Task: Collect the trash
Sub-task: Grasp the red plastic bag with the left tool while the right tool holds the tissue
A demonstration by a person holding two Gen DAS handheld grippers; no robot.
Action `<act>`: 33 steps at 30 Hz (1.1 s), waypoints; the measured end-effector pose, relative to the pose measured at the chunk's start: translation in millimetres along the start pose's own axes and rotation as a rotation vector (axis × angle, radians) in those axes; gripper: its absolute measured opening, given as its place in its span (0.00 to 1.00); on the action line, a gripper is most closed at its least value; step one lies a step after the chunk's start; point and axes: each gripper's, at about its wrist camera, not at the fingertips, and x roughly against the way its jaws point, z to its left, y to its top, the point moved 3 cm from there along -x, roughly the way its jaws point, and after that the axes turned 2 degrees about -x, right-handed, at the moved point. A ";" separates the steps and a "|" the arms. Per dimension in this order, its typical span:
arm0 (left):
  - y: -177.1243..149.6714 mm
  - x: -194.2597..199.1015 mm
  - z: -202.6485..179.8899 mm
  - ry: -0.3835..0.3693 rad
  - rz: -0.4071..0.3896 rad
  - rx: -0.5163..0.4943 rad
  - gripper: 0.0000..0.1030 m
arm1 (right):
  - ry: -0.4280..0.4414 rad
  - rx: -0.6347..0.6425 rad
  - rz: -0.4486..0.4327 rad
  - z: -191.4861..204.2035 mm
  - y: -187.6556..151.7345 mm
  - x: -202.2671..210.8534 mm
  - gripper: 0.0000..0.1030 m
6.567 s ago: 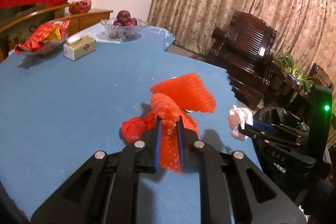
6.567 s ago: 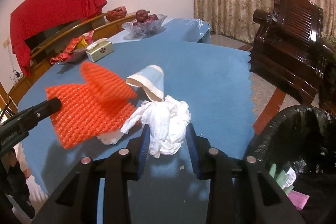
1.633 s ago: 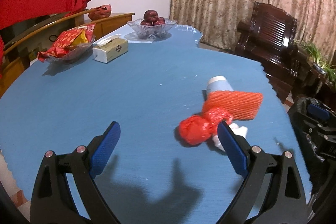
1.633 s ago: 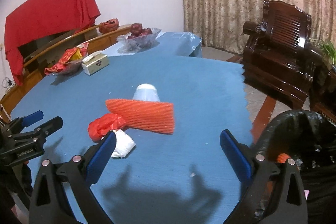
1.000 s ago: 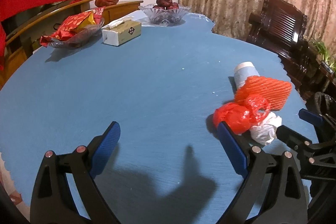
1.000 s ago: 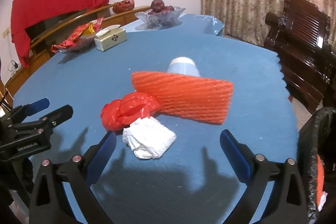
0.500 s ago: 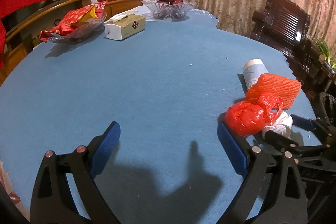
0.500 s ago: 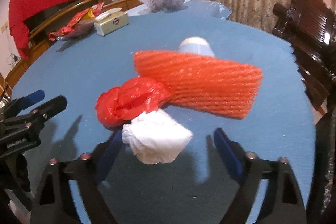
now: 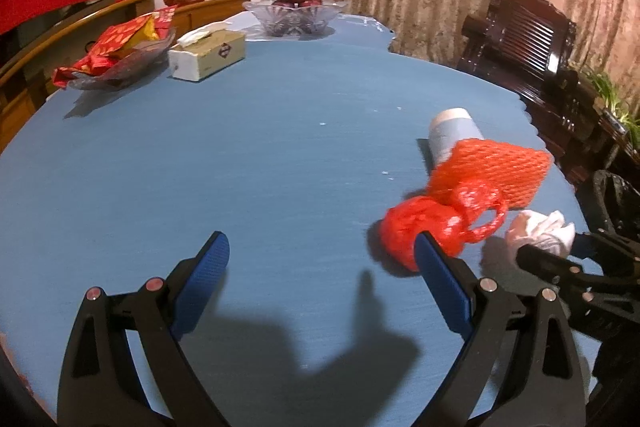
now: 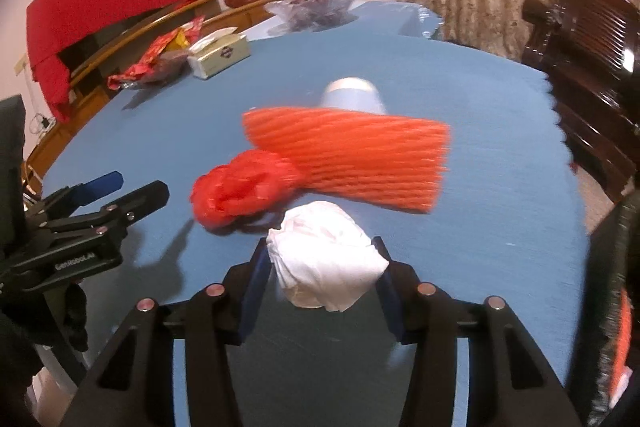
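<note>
Blue cloth covers the round table, with a snack dish, a tissue box and a glass fruit bowl along its far left edge. Toward the near side, the left tongs hang spread wide and hold nothing, their right finger just beside a knotted red plastic bag. Right of that bag lie an orange foam net and a pale blue paper cup behind it, while the right tongs are clenched around a crumpled white tissue near the table's right edge.
</note>
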 end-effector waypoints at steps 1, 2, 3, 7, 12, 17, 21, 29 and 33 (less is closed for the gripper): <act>0.1 -1.1 -5.4 -0.007 0.002 -0.007 0.88 | -0.009 -0.009 -0.003 -5.7 -0.4 3.0 0.48; 0.4 -2.5 -9.2 -0.014 0.004 -0.011 0.88 | -0.020 -0.020 -0.007 -13.1 -0.6 6.6 0.48; 0.4 -4.6 -14.7 -0.023 0.008 -0.016 0.88 | -0.030 -0.029 -0.011 -19.2 -0.7 9.1 0.48; 1.2 -11.1 -30.0 -0.043 0.017 -0.028 0.88 | -0.064 -0.051 -0.019 -39.6 -0.6 15.7 0.48; 1.8 -21.4 -41.7 -0.060 0.036 -0.027 0.88 | -0.085 -0.061 -0.021 -53.0 -1.9 18.5 0.48; 1.5 -31.7 -51.8 -0.099 0.063 -0.016 0.82 | -0.091 -0.059 -0.024 -55.3 -3.2 20.1 0.48; -0.7 -34.7 -61.3 -0.141 0.082 -0.025 0.67 | -0.092 -0.067 -0.024 -57.2 -4.2 20.6 0.48; -4.9 -24.5 -76.2 -0.190 0.080 -0.015 0.45 | -0.091 -0.067 -0.033 -58.2 -5.5 26.3 0.48; -3.9 -10.6 -82.4 -0.201 0.057 -0.015 0.45 | -0.091 -0.062 -0.046 -56.9 -3.6 33.2 0.48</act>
